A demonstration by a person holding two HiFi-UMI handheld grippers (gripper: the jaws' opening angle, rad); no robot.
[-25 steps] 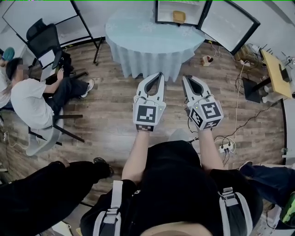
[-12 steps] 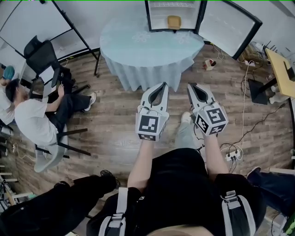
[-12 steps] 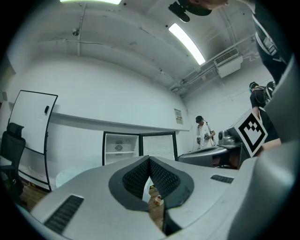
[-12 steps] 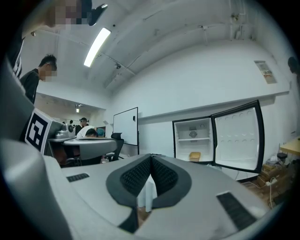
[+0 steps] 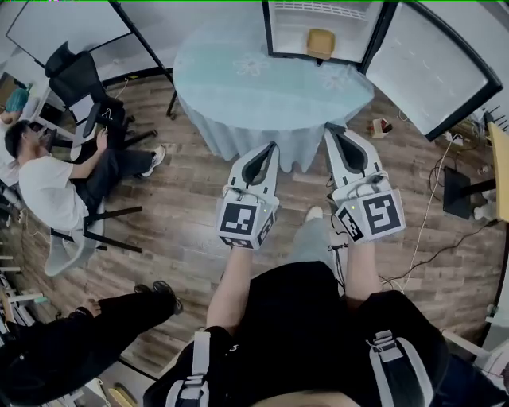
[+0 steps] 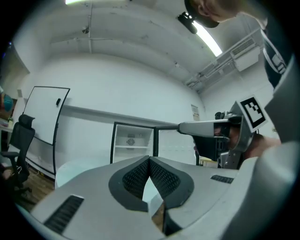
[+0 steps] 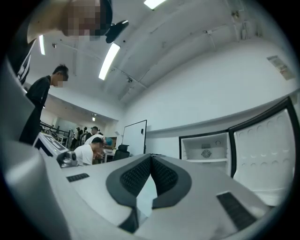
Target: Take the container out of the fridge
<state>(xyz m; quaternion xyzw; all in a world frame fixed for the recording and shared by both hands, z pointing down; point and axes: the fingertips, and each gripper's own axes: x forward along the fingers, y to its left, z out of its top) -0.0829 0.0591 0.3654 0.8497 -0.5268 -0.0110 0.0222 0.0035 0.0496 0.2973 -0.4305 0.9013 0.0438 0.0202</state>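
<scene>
A small tan container (image 5: 320,42) sits inside the open fridge (image 5: 286,36) at the far side of the round table (image 5: 238,91) with a pale blue cloth. Both grippers are held up in front of the person, short of the table's near edge, with nothing in them. My left gripper (image 5: 273,146) is shut, pads meeting (image 6: 149,159). My right gripper (image 5: 329,128) is shut too, its tips (image 7: 151,157) together. The fridge (image 6: 133,143) shows ahead in the left gripper view, and the fridge (image 7: 206,147) appears with a bare upper shelf in the right gripper view. The container is hidden in both gripper views.
The fridge door (image 5: 429,67) stands swung open to the right. A seated person (image 5: 48,183), an office chair (image 5: 75,79) and a whiteboard (image 5: 64,24) are at the left. Another person's legs (image 5: 79,342) are at the lower left. Cables (image 5: 429,230) lie on the wooden floor at right.
The table and fridge have drawn closer and lower in the head view. Both grippers, still shut, now reach near the table's front edge.
</scene>
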